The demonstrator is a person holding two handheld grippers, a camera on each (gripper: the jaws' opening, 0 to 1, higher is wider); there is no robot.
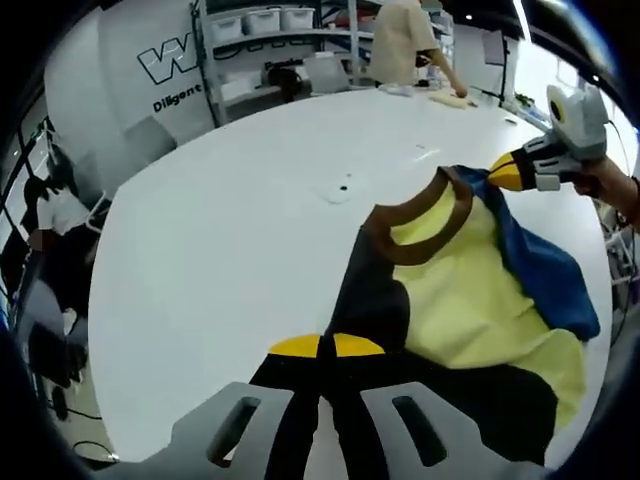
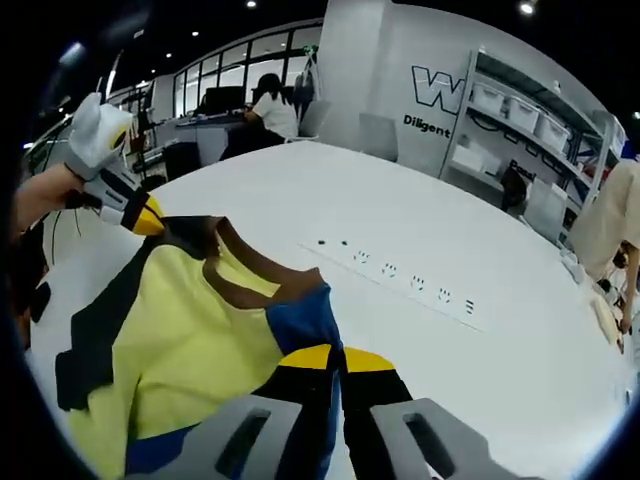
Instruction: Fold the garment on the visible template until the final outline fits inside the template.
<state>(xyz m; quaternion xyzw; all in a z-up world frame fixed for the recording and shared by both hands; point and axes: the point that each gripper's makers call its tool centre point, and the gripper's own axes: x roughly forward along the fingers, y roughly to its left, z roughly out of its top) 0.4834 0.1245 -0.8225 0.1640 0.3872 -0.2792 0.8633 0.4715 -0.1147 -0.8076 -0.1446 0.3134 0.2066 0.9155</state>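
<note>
Garment (image 1: 470, 290) is spread over a big white table (image 1: 220, 250), yellow in the middle with black side panels, a blue part and a brown collar. In the left gripper view, the left gripper (image 1: 327, 346) is seen with its yellow-tipped jaws pressed together on the black fabric at the near edge, so it's clamped on the garment. The right gripper (image 1: 505, 172) is seen across from it, pinching the blue corner near the collar, held by a hand (image 1: 610, 180).

From the right gripper view, the right gripper (image 2: 335, 358) is closed on the blue and black cloth, and the left gripper (image 2: 148, 218) is nipped onto the far black edge beside the collar.

Further back, shelving (image 2: 520, 130) with bins is seen, a person (image 1: 405, 40) standing at the table's far end, and another person (image 2: 272, 108) seated at a desk.
</note>
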